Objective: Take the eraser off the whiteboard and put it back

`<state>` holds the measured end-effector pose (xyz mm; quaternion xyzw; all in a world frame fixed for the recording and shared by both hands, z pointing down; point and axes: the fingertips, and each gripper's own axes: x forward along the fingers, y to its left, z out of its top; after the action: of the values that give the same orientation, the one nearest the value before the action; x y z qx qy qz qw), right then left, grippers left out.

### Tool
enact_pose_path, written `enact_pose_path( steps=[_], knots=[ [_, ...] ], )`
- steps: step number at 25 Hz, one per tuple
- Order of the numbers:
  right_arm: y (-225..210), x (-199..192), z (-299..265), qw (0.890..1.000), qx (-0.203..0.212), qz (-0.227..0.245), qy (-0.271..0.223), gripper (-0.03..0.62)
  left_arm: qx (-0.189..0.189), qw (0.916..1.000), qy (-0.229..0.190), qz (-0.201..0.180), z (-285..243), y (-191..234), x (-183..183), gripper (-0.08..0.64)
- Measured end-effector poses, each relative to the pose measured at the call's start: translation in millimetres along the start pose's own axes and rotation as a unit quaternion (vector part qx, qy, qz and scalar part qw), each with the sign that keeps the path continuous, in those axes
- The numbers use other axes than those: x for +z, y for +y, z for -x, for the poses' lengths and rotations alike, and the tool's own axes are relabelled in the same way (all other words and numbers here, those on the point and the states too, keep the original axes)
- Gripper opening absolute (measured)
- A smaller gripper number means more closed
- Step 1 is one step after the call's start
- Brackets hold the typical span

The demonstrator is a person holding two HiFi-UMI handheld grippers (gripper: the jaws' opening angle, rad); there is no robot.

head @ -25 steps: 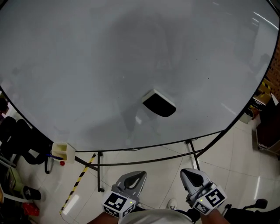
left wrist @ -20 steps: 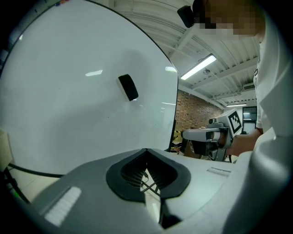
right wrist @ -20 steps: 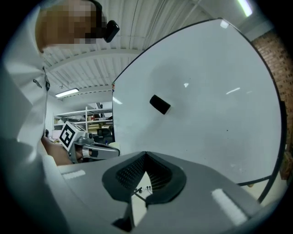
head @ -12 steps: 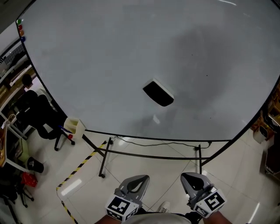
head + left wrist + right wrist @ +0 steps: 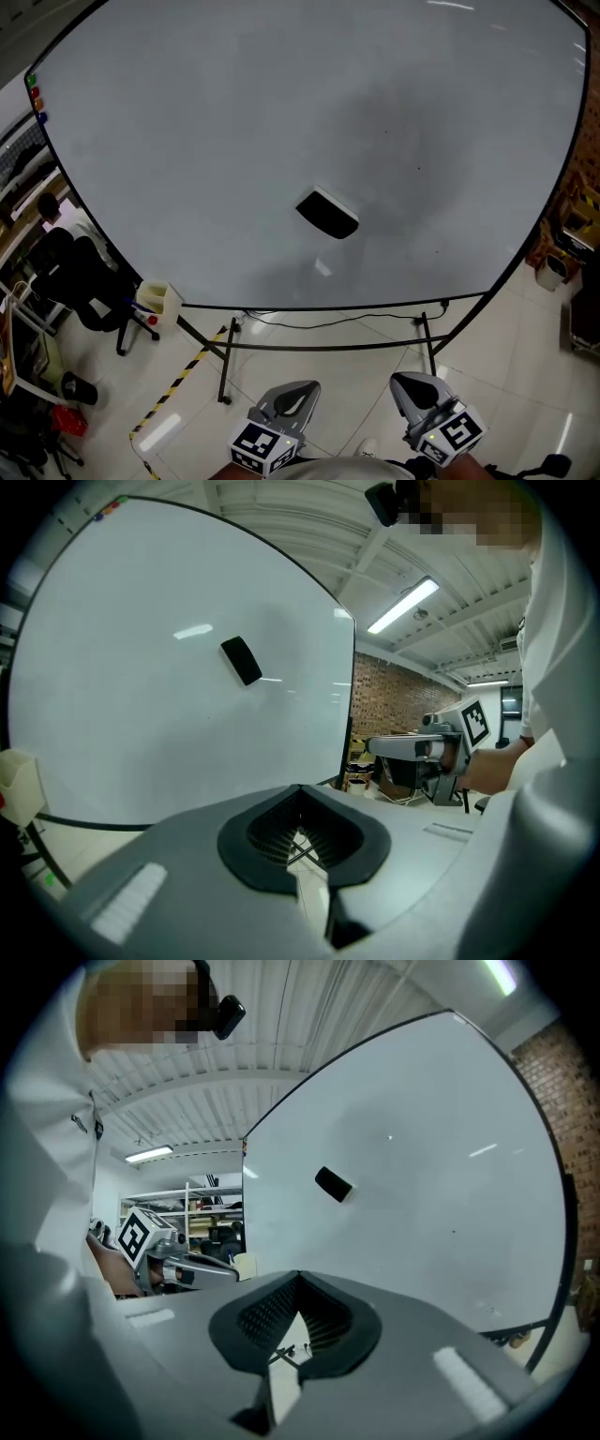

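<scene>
One eraser, head view: black eraser stuck tilted on the whiteboard, a bit below the middle, nothing touching it.
Two grippers, head view: left gripper and right gripper sit side by side at the bottom edge, well apart from the board. One marker cube on each.
Stand, head view: two legs under the board's bottom edge, one crossbar between them.
Extras, head view: one cream bin at the board's lower left edge, one yellow-black tape strip on the floor, three small coloured magnets at the board's upper left corner.
Claw, left gripper view: clenched, tips meeting, nothing in between.
Eraser, left gripper view: just the one, on the board, up and left of the jaws, far off.
Other stuff, left gripper view: right gripper out at the right, held in a hand, one cube showing. One brick wall behind it, one lit ceiling light.
Claw, right gripper view: clenched tight too, empty.
Eraser, right gripper view: one, on the board above the jaws, slightly right, well clear of them.
Other stuff, right gripper view: left gripper at the left with its one cube, shelves behind it.
</scene>
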<state>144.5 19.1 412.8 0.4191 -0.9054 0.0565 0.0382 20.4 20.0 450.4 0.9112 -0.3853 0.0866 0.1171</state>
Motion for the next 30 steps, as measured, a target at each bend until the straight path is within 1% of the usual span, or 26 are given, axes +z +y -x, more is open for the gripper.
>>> enact_pose_path(
  steps=[5,11,16,19,25,30],
  knots=[
    [9,-6,-8,1.000,-0.026,0.000,0.007,0.002,-0.023,0.9997,0.002,-0.003,8,8,0,0.017],
    [19,-9,-13,0.999,-0.037,0.010,0.013,0.002,-0.033,0.9995,0.000,0.001,14,14,1,0.017],
    [22,-12,-12,0.999,-0.041,0.009,0.017,0.002,-0.039,0.9992,-0.002,0.002,14,14,-4,0.017],
    [23,-16,-9,0.999,-0.040,-0.001,0.015,0.002,-0.040,0.9992,-0.004,0.002,14,13,-3,0.017],
    [26,-12,-10,0.999,-0.038,0.017,0.022,0.000,-0.040,0.9992,-0.007,-0.001,15,11,0,0.017],
    [29,-14,-11,0.999,-0.032,0.019,0.025,0.001,-0.038,0.9993,-0.006,-0.002,17,13,-2,0.017]
  ],
)
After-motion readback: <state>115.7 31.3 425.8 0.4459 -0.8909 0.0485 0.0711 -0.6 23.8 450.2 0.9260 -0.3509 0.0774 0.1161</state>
